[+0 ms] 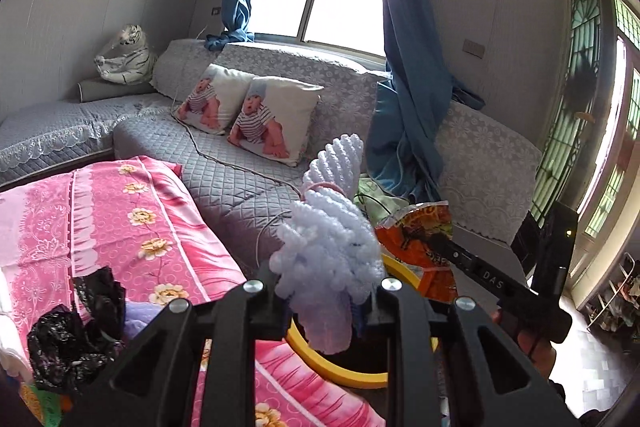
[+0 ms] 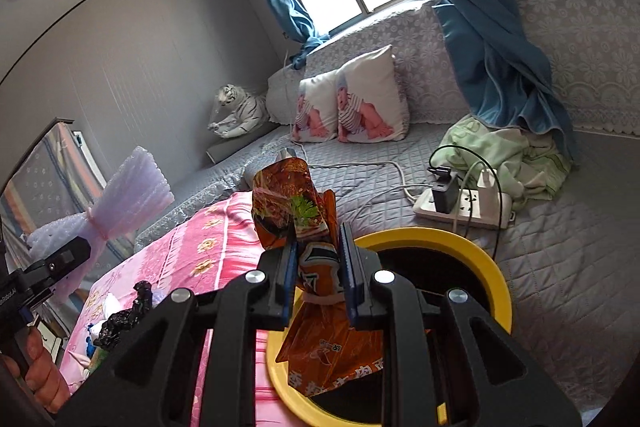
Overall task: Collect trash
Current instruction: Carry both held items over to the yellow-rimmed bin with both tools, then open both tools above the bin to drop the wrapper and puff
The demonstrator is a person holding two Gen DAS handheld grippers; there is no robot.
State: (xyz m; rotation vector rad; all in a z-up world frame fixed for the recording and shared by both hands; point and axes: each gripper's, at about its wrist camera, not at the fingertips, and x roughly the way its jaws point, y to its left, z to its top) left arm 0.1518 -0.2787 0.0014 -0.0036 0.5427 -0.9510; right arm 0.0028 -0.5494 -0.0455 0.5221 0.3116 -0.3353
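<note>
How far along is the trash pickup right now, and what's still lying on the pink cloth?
Done: cannot tell; the yellow-rimmed bin shows only a dark inside.
In hand: the left gripper is shut on a white foam wrap, and the right gripper is shut on an orange snack wrapper, which hangs over the bin's rim.
Left: crumpled black plastic and small scraps beside it on the pink cloth.

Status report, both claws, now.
Left claw shut on white foam wrap. Right claw shut on orange snack wrapper. Yellow-rimmed bin below, unobstructed.
</note>
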